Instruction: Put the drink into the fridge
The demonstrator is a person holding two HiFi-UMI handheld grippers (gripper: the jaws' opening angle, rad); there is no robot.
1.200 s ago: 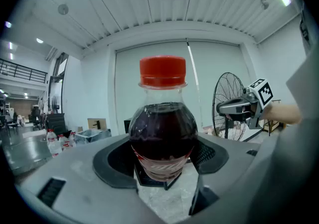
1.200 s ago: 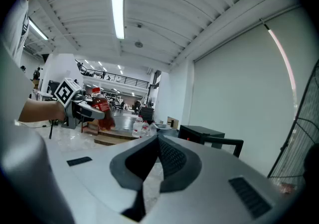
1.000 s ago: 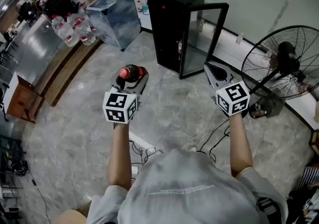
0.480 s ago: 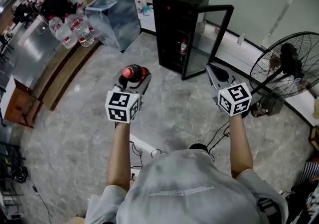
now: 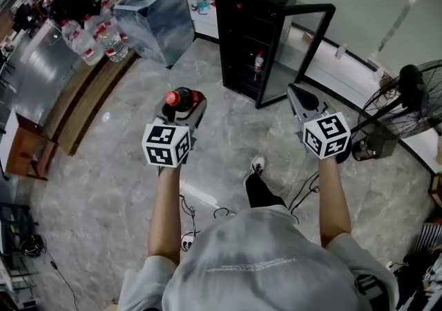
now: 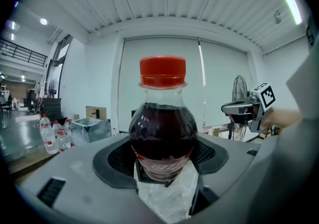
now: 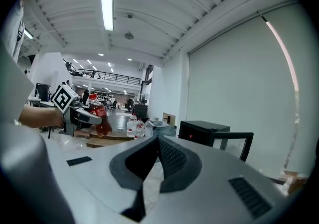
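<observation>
One drink bottle — dark soda, red cap — is sitting upright, clamped in the left tongs, well apart from the black fridge, whose door is standing open. The right tongs are hanging empty with tips pressed together.

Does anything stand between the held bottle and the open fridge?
Nothing visible. Only bare floor lies between the bottle in the left gripper and the fridge; its door stands open to the right.
</observation>
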